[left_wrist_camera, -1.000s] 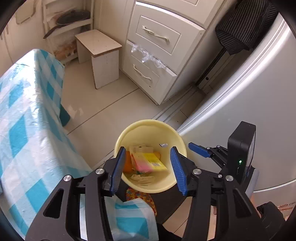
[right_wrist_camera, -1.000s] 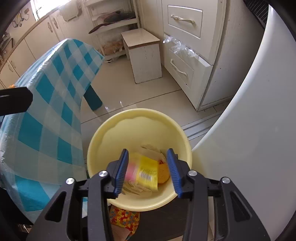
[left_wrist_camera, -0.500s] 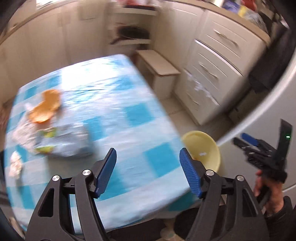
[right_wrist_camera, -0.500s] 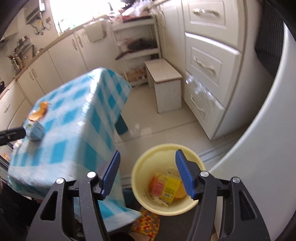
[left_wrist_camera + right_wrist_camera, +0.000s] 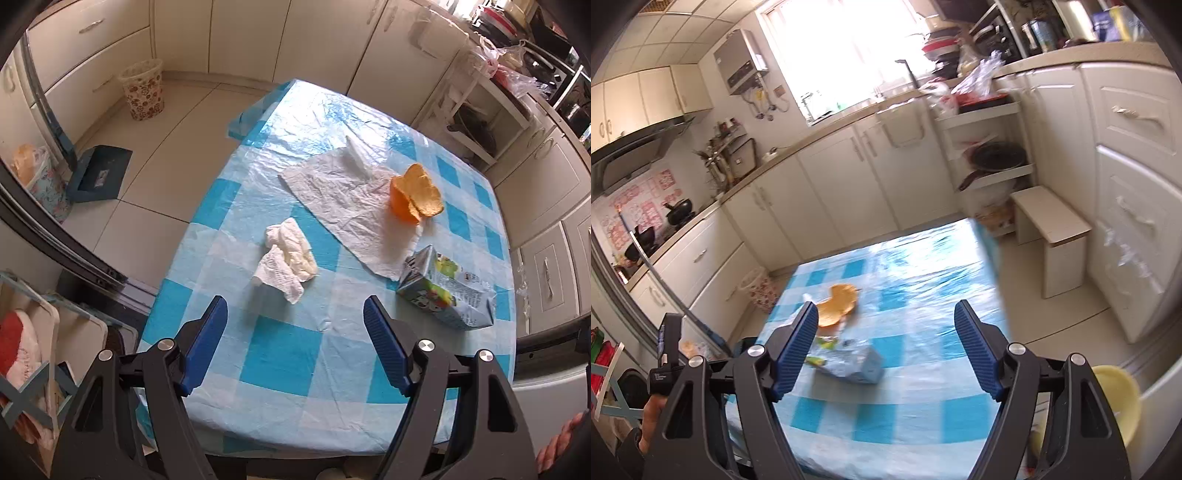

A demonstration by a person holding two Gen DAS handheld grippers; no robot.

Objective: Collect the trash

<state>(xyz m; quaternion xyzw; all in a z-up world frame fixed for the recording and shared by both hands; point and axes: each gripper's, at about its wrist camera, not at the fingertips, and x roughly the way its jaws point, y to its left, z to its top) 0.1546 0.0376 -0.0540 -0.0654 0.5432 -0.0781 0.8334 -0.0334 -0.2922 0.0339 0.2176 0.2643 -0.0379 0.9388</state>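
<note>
Left hand-held gripper: jaws have just been opening, now wide, nothing between them, hanging over near edge of worktop.

Left to right I see:
- crumpled tissue, light, could slip from pads or tear if I pinch only a loose flap
- flat white sheet, lies flush, pads may snag slippery worktop cover instead
- orange peel, on sheet, rolls off if sheet dragged
- juice carton, near right edge, nudge could send it to floor

Right hand-held gripper: jaws have just been opening, wide, empty. View blurred; I misjudge reach.

Yellow bin low at right, beyond worktop edge; a drop could miss.

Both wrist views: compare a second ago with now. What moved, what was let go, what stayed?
Both grippers swung from over the yellow bin to the table. The right gripper dropped its yellow packet; both jaws have just been opening, empty. The left gripper faces the tissue. Bin unmoved.
</note>
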